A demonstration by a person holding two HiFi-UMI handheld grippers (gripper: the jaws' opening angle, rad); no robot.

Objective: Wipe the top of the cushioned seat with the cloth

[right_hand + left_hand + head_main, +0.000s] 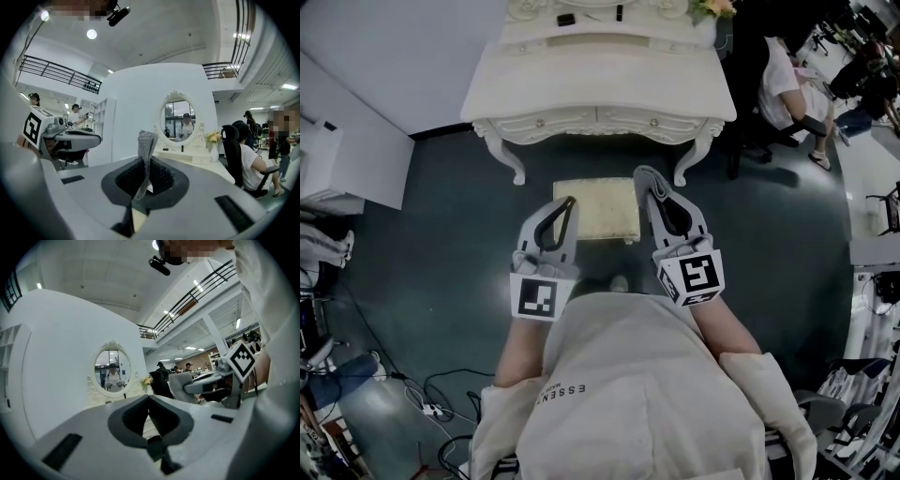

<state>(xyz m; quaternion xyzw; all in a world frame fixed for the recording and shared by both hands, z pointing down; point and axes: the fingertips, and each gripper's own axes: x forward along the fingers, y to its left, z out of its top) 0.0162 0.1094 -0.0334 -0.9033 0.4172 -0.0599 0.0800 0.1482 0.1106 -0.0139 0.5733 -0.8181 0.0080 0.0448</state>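
Note:
The cream cushioned seat [598, 208] stands on the dark floor just in front of the white dressing table [600, 89], below both grippers. My right gripper [651, 186] is held high over the seat's right edge. It is shut on a grey knitted cloth [146, 152], which sticks up past the jaw tips [645, 174]. My left gripper [568, 201] hovers over the seat's left edge with its jaws closed together and nothing between them [149, 397]. Both grippers point level toward the dressing table, well above the seat.
An oval mirror [179, 119] stands on the dressing table with small items and flowers [213, 137]. A person sits in a black chair [787, 84] at the right. A white cabinet [337, 150] stands at the left, and cables [422, 403] lie on the floor.

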